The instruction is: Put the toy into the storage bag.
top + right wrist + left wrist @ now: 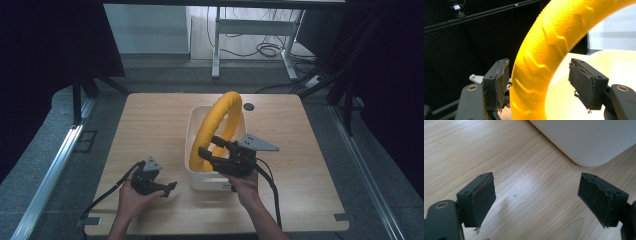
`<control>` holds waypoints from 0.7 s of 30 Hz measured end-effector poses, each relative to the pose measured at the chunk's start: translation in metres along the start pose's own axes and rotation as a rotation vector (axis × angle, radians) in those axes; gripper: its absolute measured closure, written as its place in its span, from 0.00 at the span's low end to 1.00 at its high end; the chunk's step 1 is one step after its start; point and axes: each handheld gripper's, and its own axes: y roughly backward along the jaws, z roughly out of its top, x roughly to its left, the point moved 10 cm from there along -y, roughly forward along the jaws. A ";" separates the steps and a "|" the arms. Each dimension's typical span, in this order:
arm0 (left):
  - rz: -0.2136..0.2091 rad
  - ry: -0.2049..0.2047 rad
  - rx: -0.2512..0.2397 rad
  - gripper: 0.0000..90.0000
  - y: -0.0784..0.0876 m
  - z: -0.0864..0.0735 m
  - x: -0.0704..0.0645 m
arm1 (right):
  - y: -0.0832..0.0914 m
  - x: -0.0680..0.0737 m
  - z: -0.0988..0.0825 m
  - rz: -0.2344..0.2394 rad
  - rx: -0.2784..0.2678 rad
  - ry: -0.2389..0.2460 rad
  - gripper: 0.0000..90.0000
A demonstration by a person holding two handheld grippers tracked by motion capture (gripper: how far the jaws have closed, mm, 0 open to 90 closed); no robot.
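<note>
A thick yellow ring stands upright in a white bin at the middle of the wooden table. My right gripper reaches in over the bin's near end, its jaws open on either side of the ring's lower part. In the right gripper view the ring passes between the pads; the left pad is close to it and the right one stands clear. My left gripper rests low on the table left of the bin, open with nothing between its jaws.
A rounded corner of the white bin lies just ahead of the left gripper. A dark round hole sits in the table behind the bin. Bare wood spreads to the left and right. Black curtains and a desk frame stand beyond the table.
</note>
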 end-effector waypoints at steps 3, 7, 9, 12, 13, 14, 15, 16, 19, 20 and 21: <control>0.006 -0.004 0.002 0.16 0.000 -0.001 0.000 | 0.011 -0.003 0.000 -0.002 -0.006 0.024 0.36; 0.010 -0.007 0.005 0.16 0.001 -0.004 -0.001 | 0.029 -0.012 0.000 -0.022 -0.011 0.060 0.37; 0.010 -0.012 0.008 0.16 0.003 -0.005 -0.002 | 0.037 -0.020 -0.001 -0.049 -0.012 0.083 0.38; 0.014 -0.008 0.001 0.16 0.005 -0.006 -0.003 | 0.048 -0.035 -0.004 -0.096 0.000 0.114 0.39; 0.016 -0.005 -0.004 0.16 0.006 -0.005 -0.003 | 0.052 -0.041 -0.005 -0.113 0.007 0.124 0.39; 0.020 -0.004 -0.007 0.16 0.006 -0.005 -0.003 | 0.056 -0.049 -0.008 -0.132 0.017 0.134 0.40; 0.021 -0.003 -0.007 0.16 0.006 -0.005 -0.003 | 0.060 -0.056 -0.010 -0.149 0.022 0.135 0.40; 0.022 -0.004 -0.005 0.16 0.006 -0.006 -0.003 | 0.064 -0.062 -0.013 -0.161 0.029 0.133 0.40; 0.026 -0.005 0.001 0.16 0.004 -0.006 -0.002 | 0.076 -0.080 -0.019 -0.185 0.037 0.101 0.42; 0.028 -0.005 0.003 0.16 0.003 -0.006 -0.002 | 0.080 -0.085 -0.022 -0.193 0.040 0.098 0.43; 0.027 -0.006 0.005 0.16 0.002 -0.007 -0.002 | 0.085 -0.091 -0.024 -0.200 0.041 0.094 0.43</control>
